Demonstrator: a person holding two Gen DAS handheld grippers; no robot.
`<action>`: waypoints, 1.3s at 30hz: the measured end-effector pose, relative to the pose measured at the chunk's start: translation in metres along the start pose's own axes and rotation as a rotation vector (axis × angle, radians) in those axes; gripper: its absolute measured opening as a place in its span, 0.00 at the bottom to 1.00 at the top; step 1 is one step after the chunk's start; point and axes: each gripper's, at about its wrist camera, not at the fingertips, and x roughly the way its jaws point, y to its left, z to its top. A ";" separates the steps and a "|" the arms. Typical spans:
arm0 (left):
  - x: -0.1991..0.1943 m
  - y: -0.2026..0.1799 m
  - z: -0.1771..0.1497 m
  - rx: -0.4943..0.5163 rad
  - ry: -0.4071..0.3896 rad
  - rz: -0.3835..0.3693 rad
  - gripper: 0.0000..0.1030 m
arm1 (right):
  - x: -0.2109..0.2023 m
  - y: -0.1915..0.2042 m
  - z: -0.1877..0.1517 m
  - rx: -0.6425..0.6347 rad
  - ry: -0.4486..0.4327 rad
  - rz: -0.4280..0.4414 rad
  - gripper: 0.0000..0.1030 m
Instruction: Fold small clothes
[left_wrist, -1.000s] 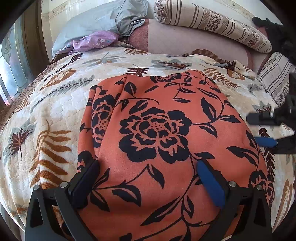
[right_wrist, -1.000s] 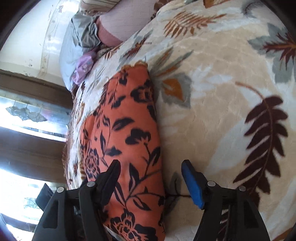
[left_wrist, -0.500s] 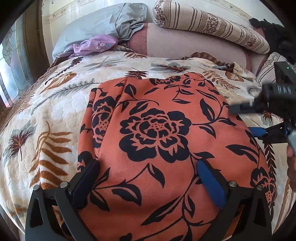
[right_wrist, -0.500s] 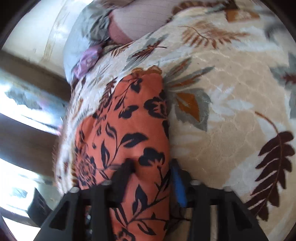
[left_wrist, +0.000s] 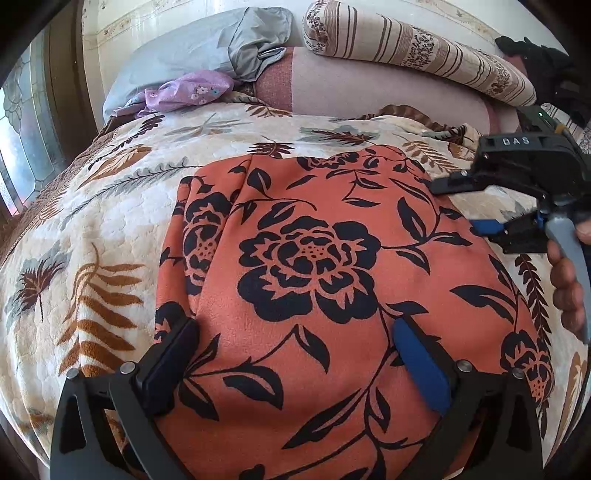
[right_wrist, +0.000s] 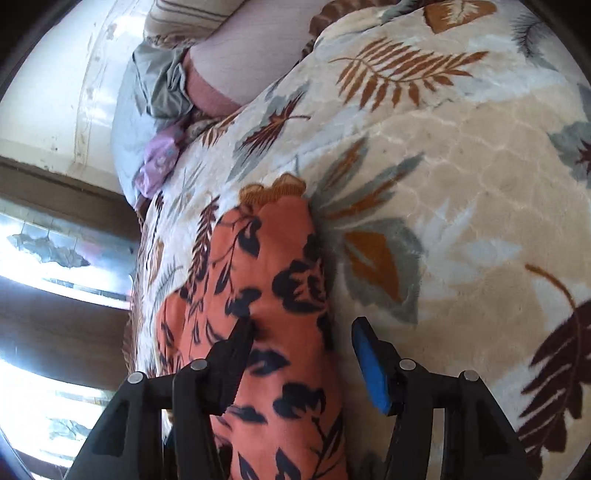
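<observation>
An orange garment with a black flower print (left_wrist: 306, 258) lies spread flat on the bed. My left gripper (left_wrist: 295, 354) stands open low over its near part, one pad on each side of a wide stretch of cloth. My right gripper (left_wrist: 456, 206), held by a hand (left_wrist: 565, 284), reaches in at the garment's right edge. In the right wrist view the garment's edge (right_wrist: 280, 280) lies between the jaws of my right gripper (right_wrist: 301, 339), which are closing. The black finger (right_wrist: 236, 350) rests on top of the cloth. The blue pad (right_wrist: 369, 365) is still clear of it, over the bedspread.
A cream bedspread with leaf print (left_wrist: 110, 229) covers the bed. At the head lie a grey pillow (left_wrist: 207, 48), a crumpled purple cloth (left_wrist: 184, 92), a pink cushion (left_wrist: 369, 88) and a striped bolster (left_wrist: 424, 51). A window (left_wrist: 22, 147) is on the left.
My right gripper has come in from the right to the garment's edge, and its jaws have narrowed around that edge. The left gripper and the garment have kept still.
</observation>
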 end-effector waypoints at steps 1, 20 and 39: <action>0.000 0.000 0.000 0.000 0.001 0.001 1.00 | 0.002 0.006 0.002 -0.046 0.001 -0.009 0.38; -0.016 0.097 0.031 -0.441 0.063 -0.180 1.00 | -0.013 0.007 -0.067 -0.121 0.086 0.009 0.90; 0.028 0.081 0.031 -0.295 0.236 -0.281 0.75 | 0.004 0.013 -0.063 -0.084 0.144 -0.017 0.66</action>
